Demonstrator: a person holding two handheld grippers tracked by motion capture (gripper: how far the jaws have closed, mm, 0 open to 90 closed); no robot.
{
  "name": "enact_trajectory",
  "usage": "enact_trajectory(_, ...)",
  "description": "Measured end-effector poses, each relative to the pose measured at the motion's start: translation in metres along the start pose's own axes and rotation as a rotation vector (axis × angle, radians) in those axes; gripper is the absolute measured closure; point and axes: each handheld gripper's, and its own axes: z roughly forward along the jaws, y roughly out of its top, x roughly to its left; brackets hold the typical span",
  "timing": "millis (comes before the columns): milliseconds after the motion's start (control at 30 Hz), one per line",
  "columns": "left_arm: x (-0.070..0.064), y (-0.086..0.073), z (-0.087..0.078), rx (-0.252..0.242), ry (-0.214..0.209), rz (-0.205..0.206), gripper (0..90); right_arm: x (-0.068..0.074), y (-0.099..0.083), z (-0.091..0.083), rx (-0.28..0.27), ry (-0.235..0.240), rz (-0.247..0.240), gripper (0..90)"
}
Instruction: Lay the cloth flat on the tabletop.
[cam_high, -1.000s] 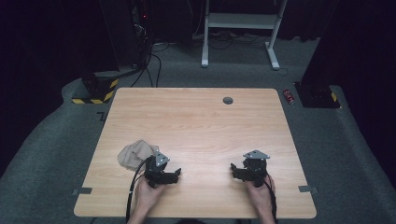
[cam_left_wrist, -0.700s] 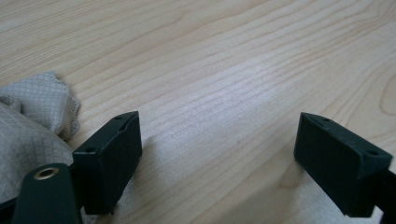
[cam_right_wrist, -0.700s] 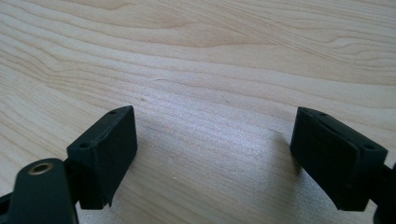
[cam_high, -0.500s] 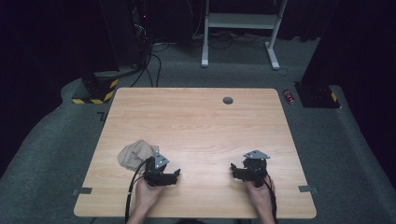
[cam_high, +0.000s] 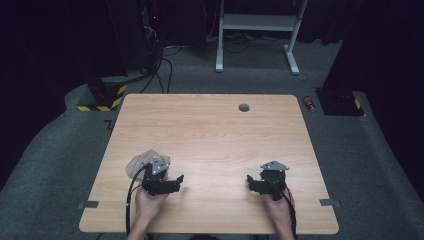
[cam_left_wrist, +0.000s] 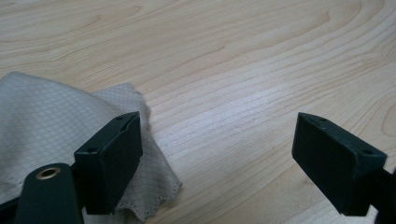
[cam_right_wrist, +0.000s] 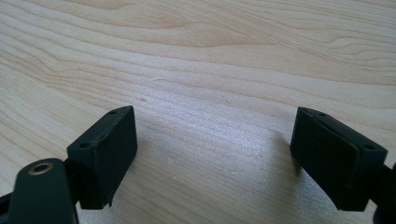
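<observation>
A crumpled beige cloth lies on the wooden table near its front left. My left gripper rests just in front of it, open; in the left gripper view the cloth lies under and behind the left jaw, with bare wood between the jaws. My right gripper sits at the front right, open too, and in the right gripper view there is nothing but wood grain between its jaws.
A small round grommet is set in the table near the far edge. Beyond the table stand a white desk frame, cables and dark equipment on grey carpet. A small red object lies on the floor at the right.
</observation>
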Motion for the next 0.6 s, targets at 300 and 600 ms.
enact_trajectory(300, 0.023, 0.000, -0.018, -0.004, 0.035, -0.039, 16.9, 0.000, 0.000, 0.000, 0.000, -0.001, -0.001, 14.6)
enact_trajectory(600, 0.052, 0.002, -0.024, 0.010, 0.107, -0.093, 16.1, 0.000, 0.000, 0.000, 0.000, 0.000, -0.001, 14.7)
